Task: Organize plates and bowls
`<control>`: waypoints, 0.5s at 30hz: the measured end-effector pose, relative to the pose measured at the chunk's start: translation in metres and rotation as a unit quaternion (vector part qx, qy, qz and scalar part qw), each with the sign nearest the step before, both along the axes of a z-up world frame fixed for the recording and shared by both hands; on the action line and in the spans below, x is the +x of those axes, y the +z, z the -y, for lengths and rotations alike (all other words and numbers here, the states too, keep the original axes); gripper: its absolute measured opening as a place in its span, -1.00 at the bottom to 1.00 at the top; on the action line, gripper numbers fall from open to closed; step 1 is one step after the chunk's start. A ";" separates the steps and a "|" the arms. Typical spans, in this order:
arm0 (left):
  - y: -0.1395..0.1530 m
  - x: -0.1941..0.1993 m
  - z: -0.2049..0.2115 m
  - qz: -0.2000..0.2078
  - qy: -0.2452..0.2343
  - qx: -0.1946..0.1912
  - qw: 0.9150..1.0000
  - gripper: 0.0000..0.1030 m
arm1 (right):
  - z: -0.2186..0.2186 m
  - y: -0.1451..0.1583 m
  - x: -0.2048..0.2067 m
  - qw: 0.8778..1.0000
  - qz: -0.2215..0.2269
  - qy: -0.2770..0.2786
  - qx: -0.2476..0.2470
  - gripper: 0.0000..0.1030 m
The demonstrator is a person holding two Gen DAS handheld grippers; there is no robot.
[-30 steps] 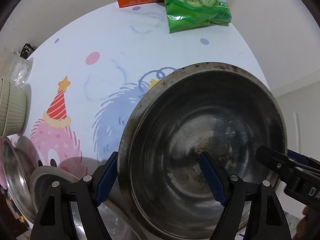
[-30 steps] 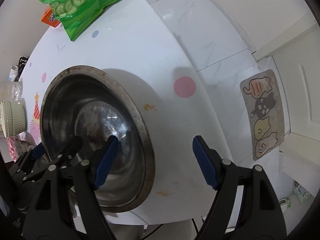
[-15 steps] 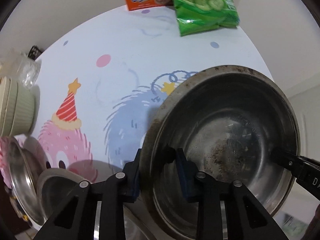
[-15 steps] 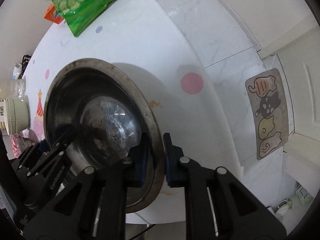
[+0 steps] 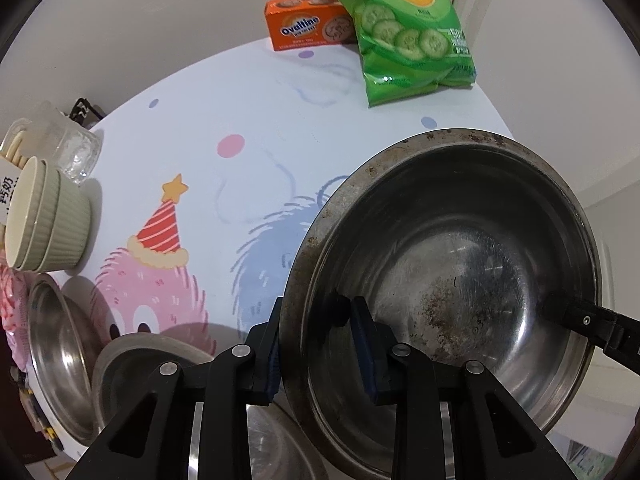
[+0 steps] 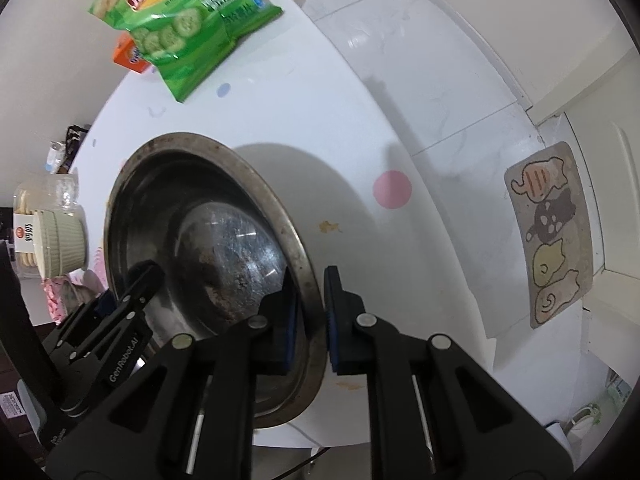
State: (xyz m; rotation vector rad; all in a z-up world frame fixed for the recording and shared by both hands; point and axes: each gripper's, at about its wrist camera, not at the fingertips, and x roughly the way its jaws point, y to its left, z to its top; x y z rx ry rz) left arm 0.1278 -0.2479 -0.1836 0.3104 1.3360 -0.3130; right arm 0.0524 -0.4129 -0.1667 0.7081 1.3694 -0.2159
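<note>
A large, stained steel bowl (image 5: 460,260) fills the right half of the left wrist view, and its near-left rim sits between the pads of my left gripper (image 5: 320,352), which is shut on it. My right gripper (image 6: 312,320) is shut on the opposite rim of the same bowl (image 6: 200,220). A broad shadow falls from the bowl onto the white table. Each gripper shows in the other's view: the right one (image 5: 592,328) and the left one (image 6: 132,292). Stacked green ribbed bowls (image 5: 52,224) stand at the left. Steel plates (image 5: 56,340) and a grey dish (image 5: 136,356) lie near the front left.
An orange Ovaltine box (image 5: 308,26) and a green crisp bag (image 5: 408,40) lie at the far table edge. A glass jar (image 5: 76,152) stands behind the ribbed bowls. The tablecloth (image 5: 240,200) has cartoon prints. Right of the table is tiled floor with a cat mat (image 6: 552,232).
Both grippers went from open astride the big bowl's rim to shut on it. Since then both views have tipped toward the far table edge, and the bowl's shadow has grown.
</note>
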 end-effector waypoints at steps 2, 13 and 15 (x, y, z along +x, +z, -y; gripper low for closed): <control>0.003 -0.002 -0.004 0.004 0.003 0.000 1.000 -0.41 | 0.001 0.002 -0.001 1.000 0.006 -0.002 0.009 -0.74; 0.040 -0.017 -0.026 0.030 0.026 -0.010 0.999 -0.41 | -0.016 0.030 0.001 0.999 0.041 0.022 0.015 -0.75; 0.049 -0.022 -0.035 0.039 0.036 -0.012 0.999 -0.41 | -0.022 0.040 0.001 0.998 0.052 0.033 0.013 -0.75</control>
